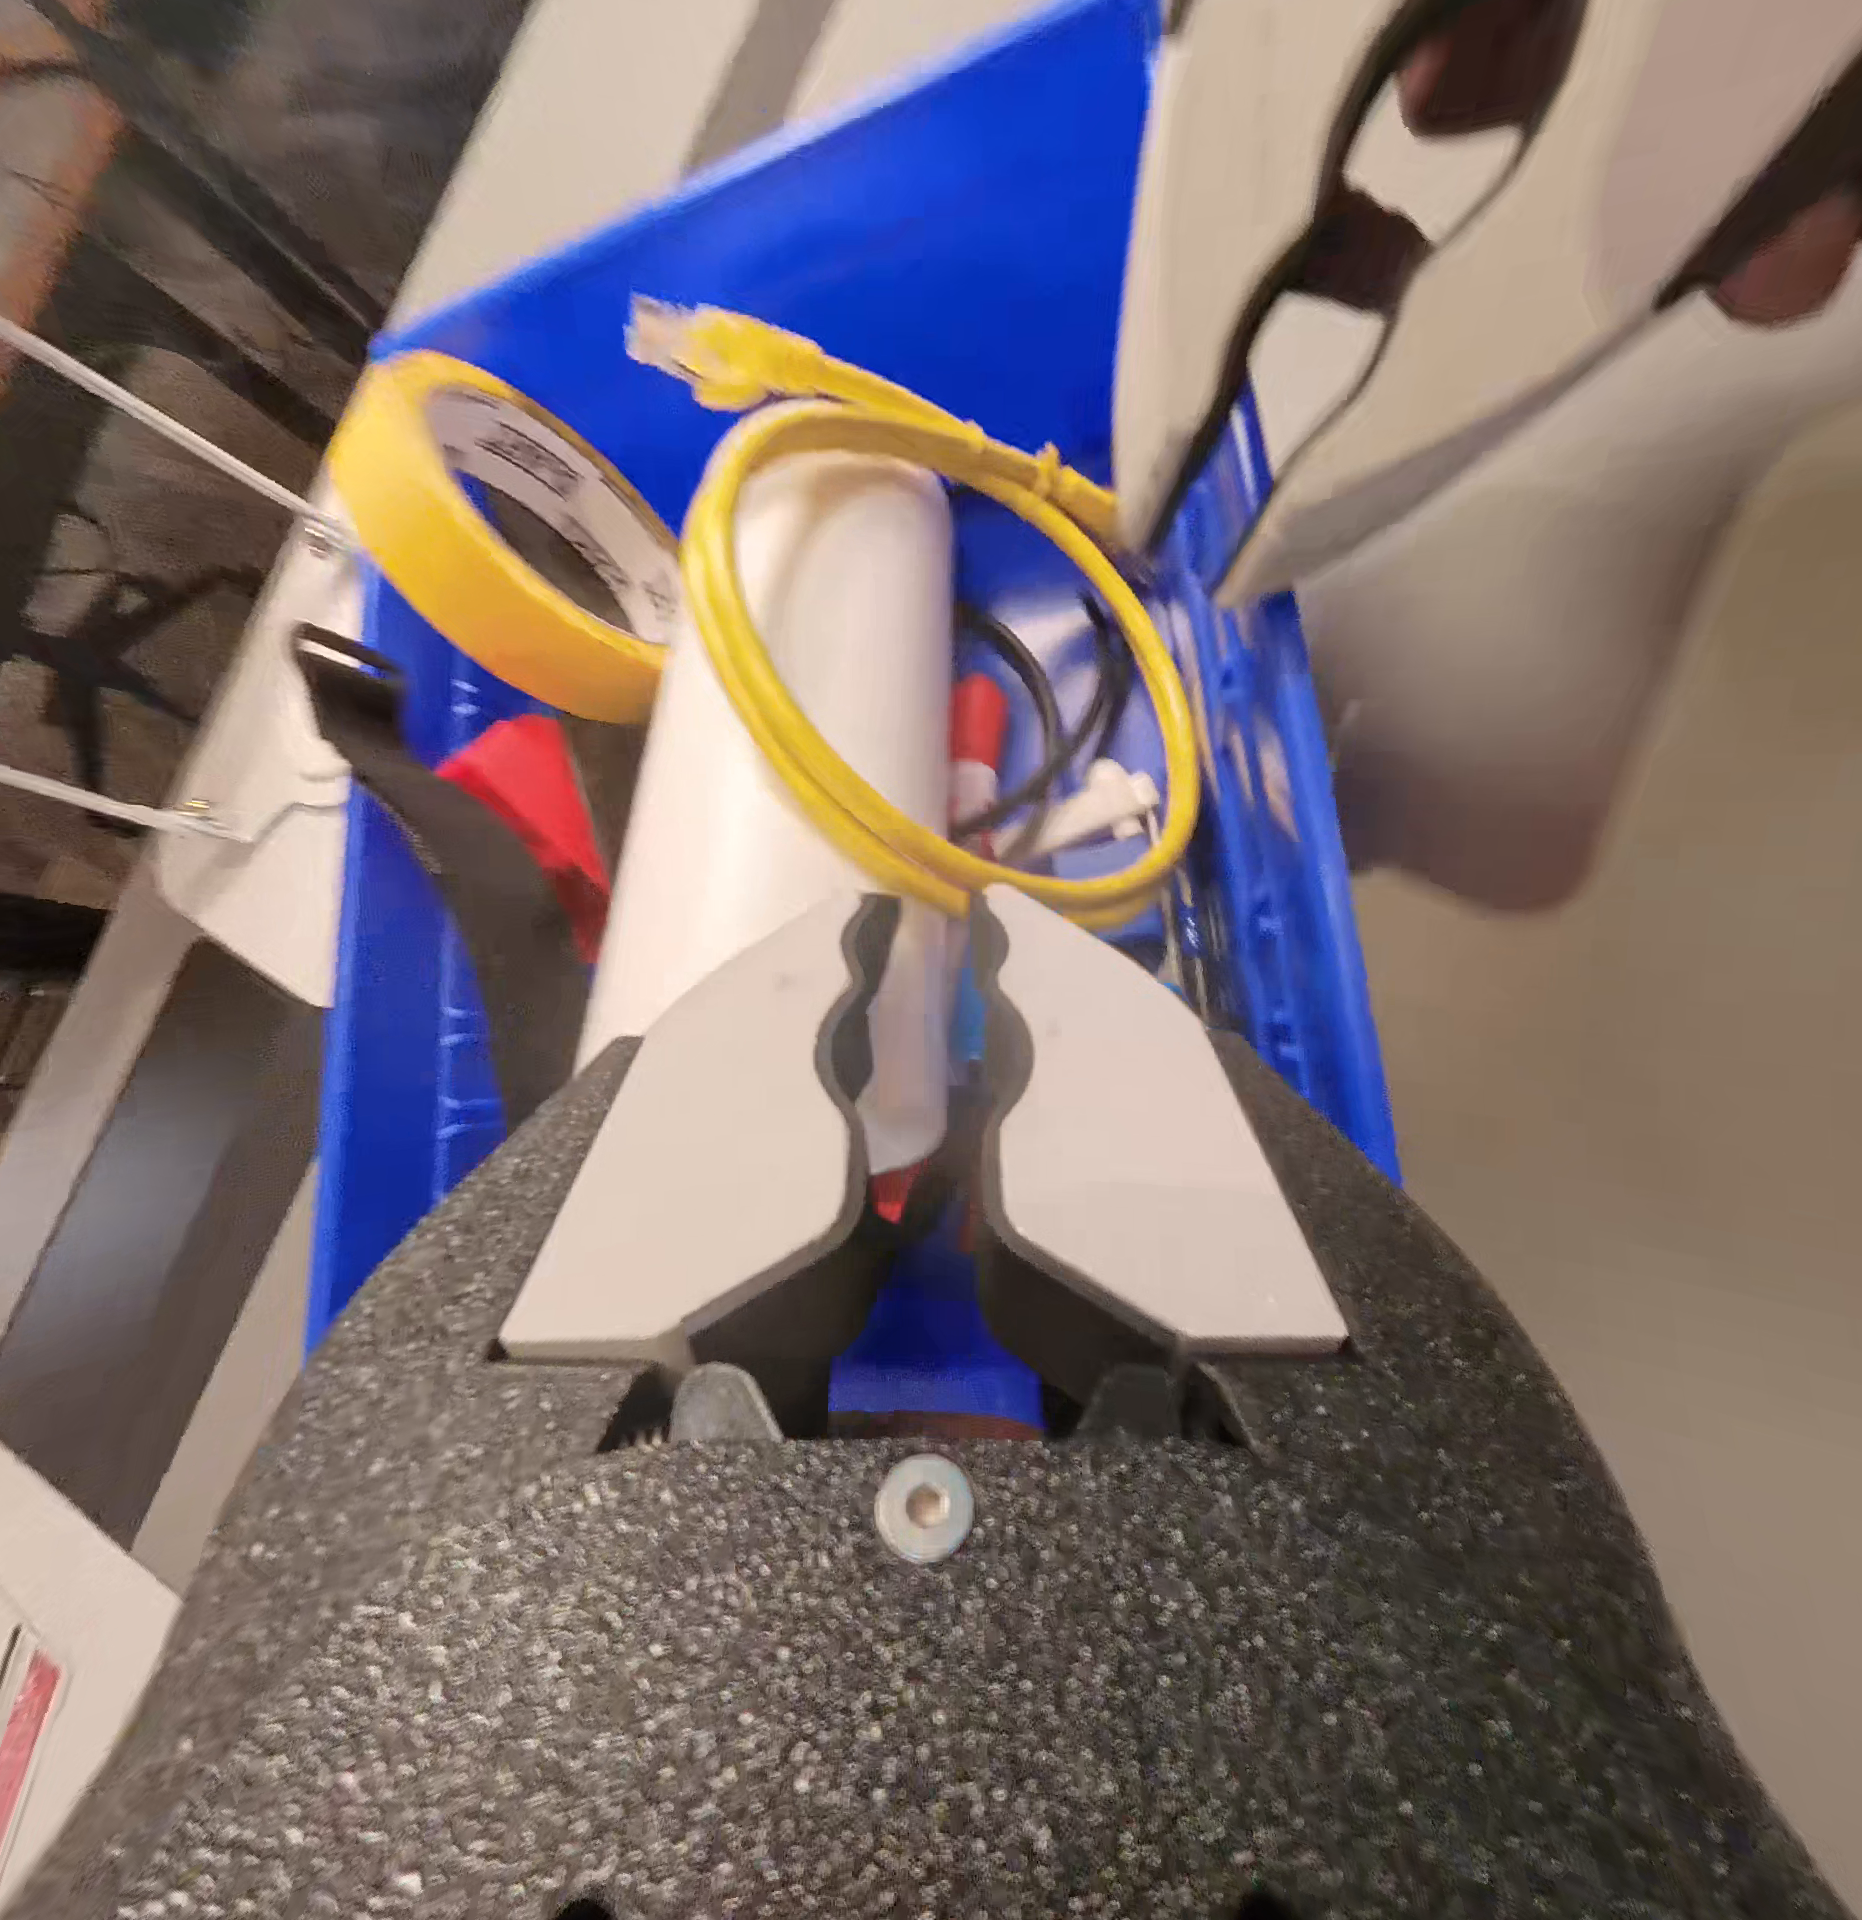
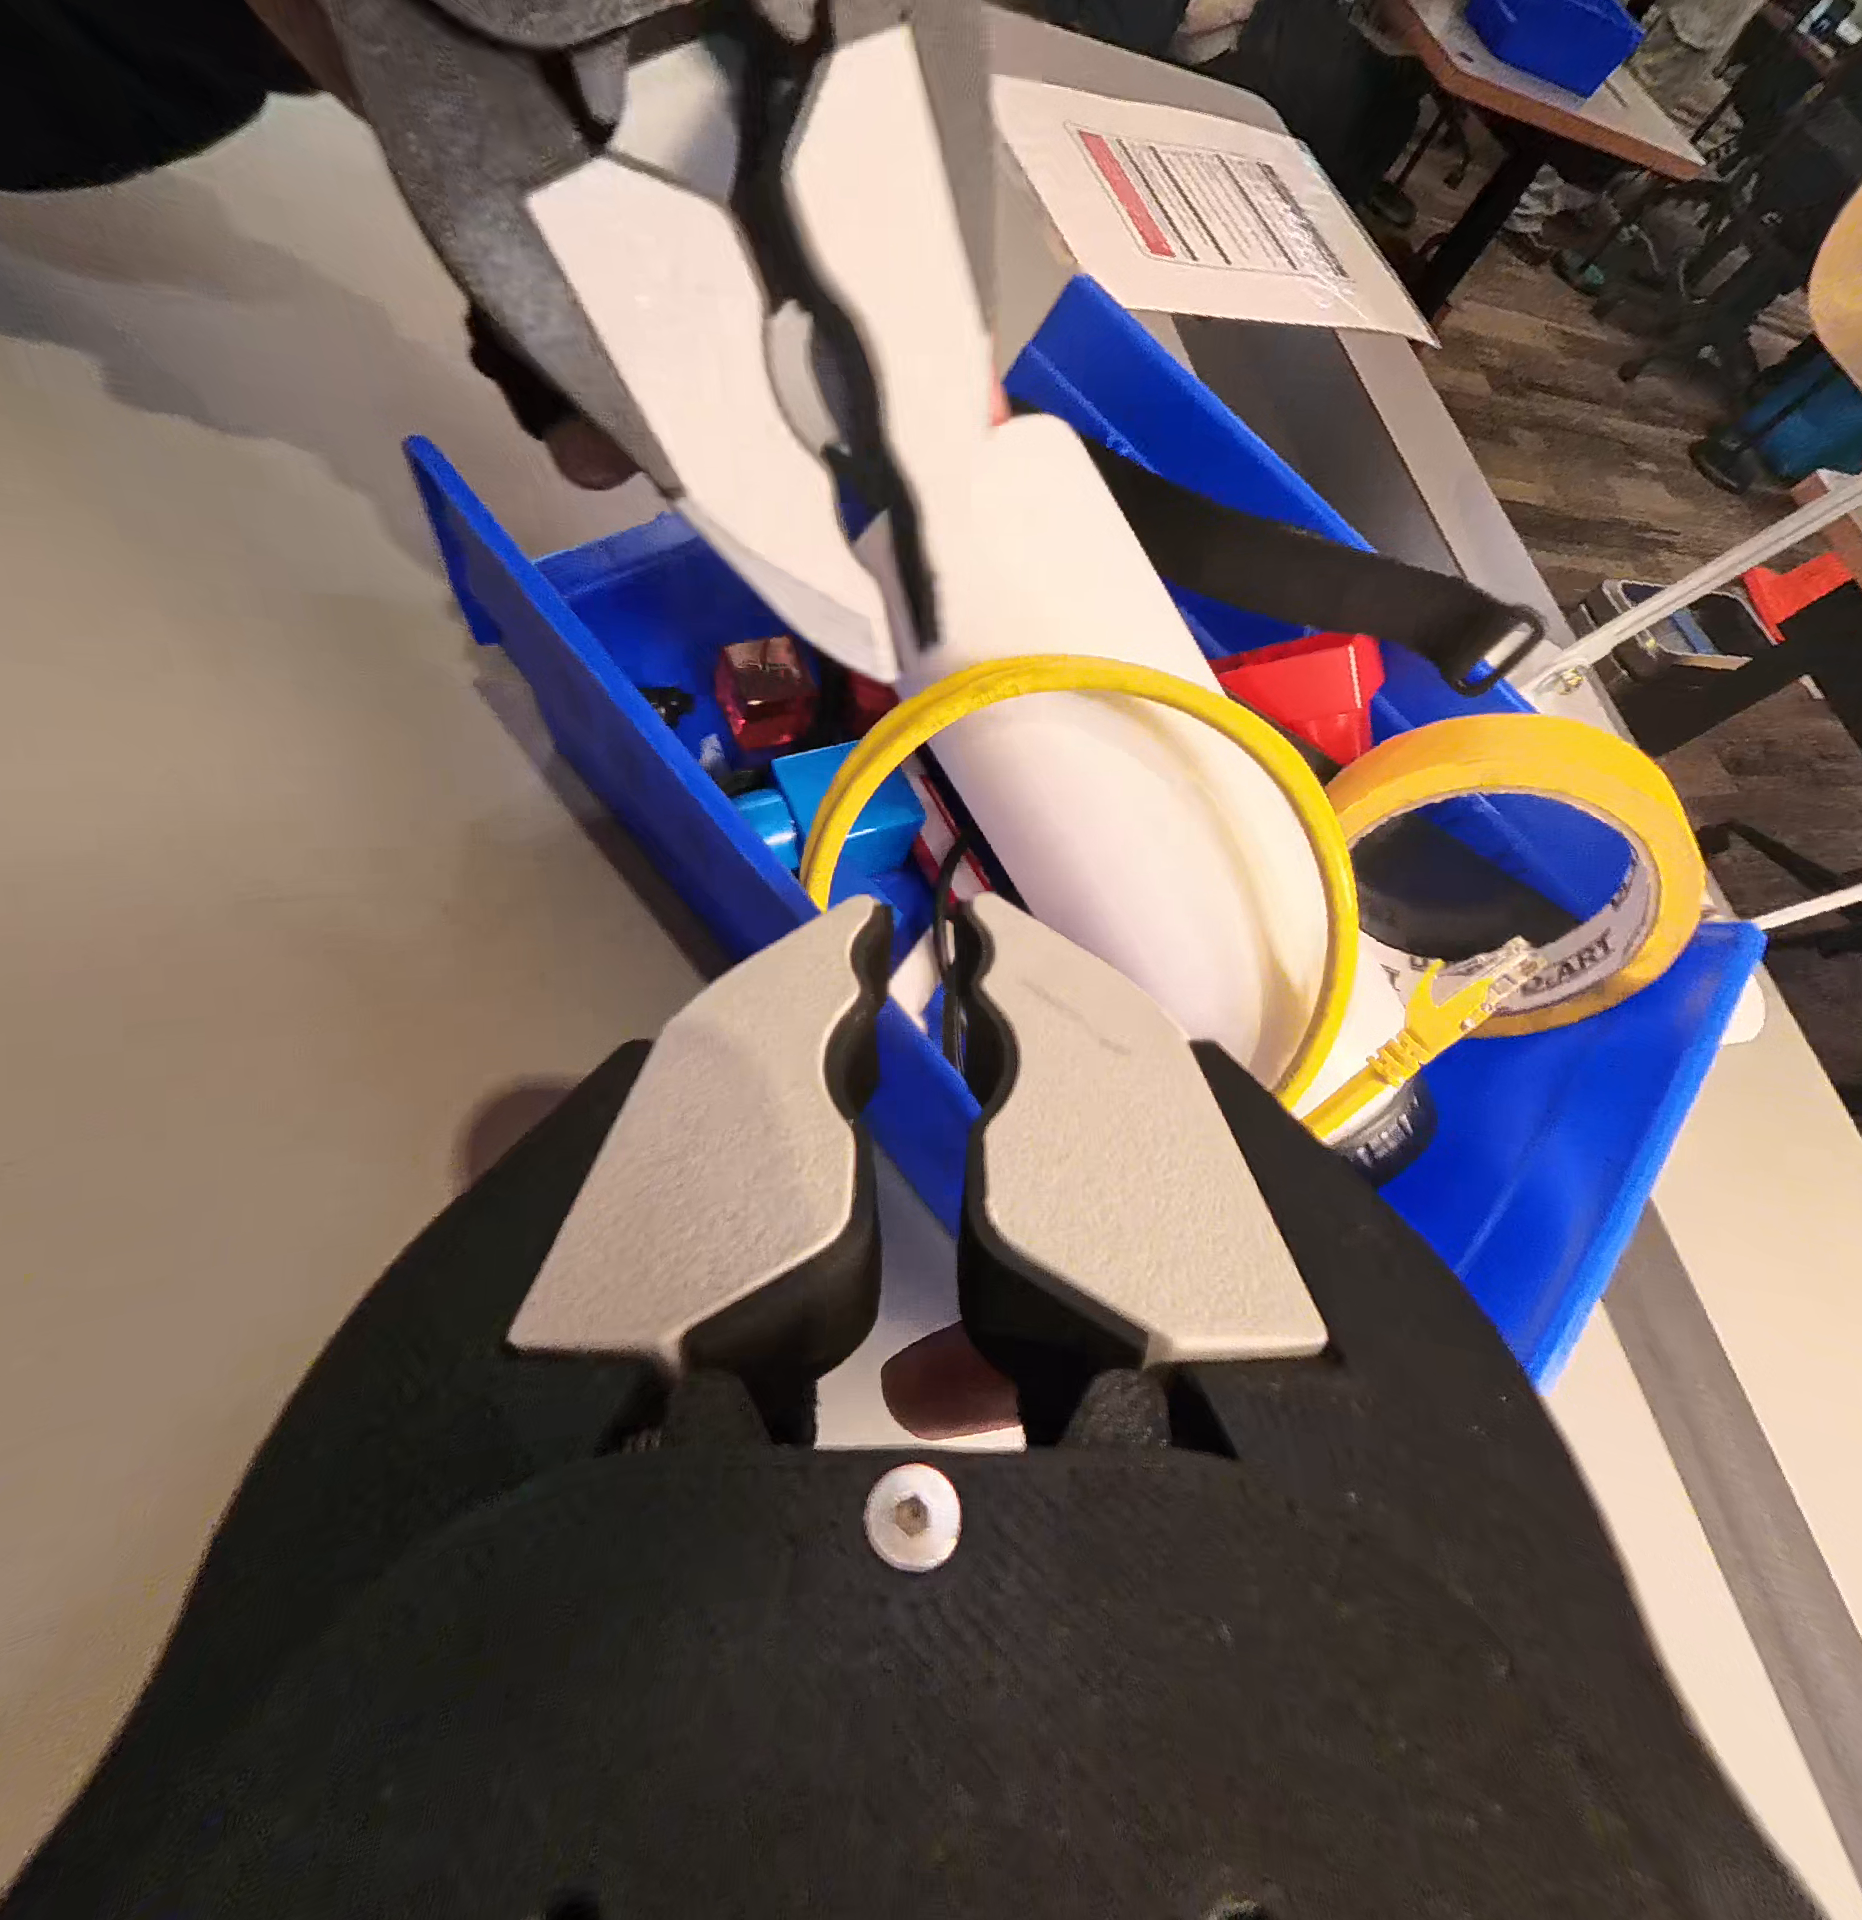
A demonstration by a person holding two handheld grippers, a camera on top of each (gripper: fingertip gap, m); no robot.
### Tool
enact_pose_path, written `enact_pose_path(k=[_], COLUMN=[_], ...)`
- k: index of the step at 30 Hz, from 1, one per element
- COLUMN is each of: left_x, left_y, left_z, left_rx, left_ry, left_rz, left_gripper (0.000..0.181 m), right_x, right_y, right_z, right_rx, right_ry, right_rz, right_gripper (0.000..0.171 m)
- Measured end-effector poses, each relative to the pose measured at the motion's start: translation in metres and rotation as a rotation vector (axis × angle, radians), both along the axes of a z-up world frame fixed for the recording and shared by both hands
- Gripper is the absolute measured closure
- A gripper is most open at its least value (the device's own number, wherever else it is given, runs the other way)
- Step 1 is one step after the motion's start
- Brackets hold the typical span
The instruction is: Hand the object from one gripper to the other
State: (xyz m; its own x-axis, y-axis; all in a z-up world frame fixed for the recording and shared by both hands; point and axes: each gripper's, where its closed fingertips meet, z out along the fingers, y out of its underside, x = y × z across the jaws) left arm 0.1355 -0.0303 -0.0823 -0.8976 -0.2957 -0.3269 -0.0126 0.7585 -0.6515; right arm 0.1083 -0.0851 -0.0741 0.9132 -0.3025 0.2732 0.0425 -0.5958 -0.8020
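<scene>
A coiled yellow network cable (image 1: pixel 761 358) hangs over a blue bin (image 1: pixel 906 239). My left gripper (image 1: pixel 932 902) is shut on the near side of the coil. In the right wrist view it (image 2: pixel 906 639) comes down from the top and pinches the coil's far side (image 2: pixel 1062 670). My right gripper (image 2: pixel 922 920) has its jaws a little apart, with no yellow cable showing between the tips; the coil's near part is hidden behind its fingers. In the left wrist view it (image 1: pixel 1181 561) stands at the upper right, one fingertip against the cable's tied section.
The blue bin (image 2: pixel 1550 1143) on the white table (image 2: pixel 231 831) holds a white tube (image 2: pixel 1062 582), a yellow tape roll (image 2: pixel 1529 748), a red funnel-shaped piece (image 2: pixel 1311 675), a black strap (image 2: pixel 1301 582) and small blocks. A laminated sheet (image 2: pixel 1218 208) lies beyond the bin. My right fingertips sit around 7 centimetres from my left ones.
</scene>
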Motion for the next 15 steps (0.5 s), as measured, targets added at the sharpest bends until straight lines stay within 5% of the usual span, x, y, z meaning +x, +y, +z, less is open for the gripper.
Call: enact_pose_path(k=[1, 4, 9, 15], left_x=[0.002, 0.002, -0.01, -0.023], left_y=[0.0, -0.001, -0.026, -0.044], left_z=[0.005, 0.02, 0.028, -0.015], left_rx=[-0.006, 0.067, 0.262, 0.508], left_ry=[-0.03, -0.172, -0.278, -0.1], left_rz=[0.013, -0.047, -0.368, -0.79], left_gripper=[0.15, 0.127, 0.146, 0.164], right_x=[-0.002, -0.011, -0.025, -0.041], right_y=[0.001, 0.005, 0.013, 0.017], right_z=[0.0, 0.0, 0.001, -0.003], right_rx=[-0.002, -0.002, 0.008, 0.001], right_ry=[0.002, 0.006, 0.026, -0.063], right_rz=[0.006, 0.032, 0.094, 0.174], right_gripper=[0.161, 0.163, 0.162, 0.153])
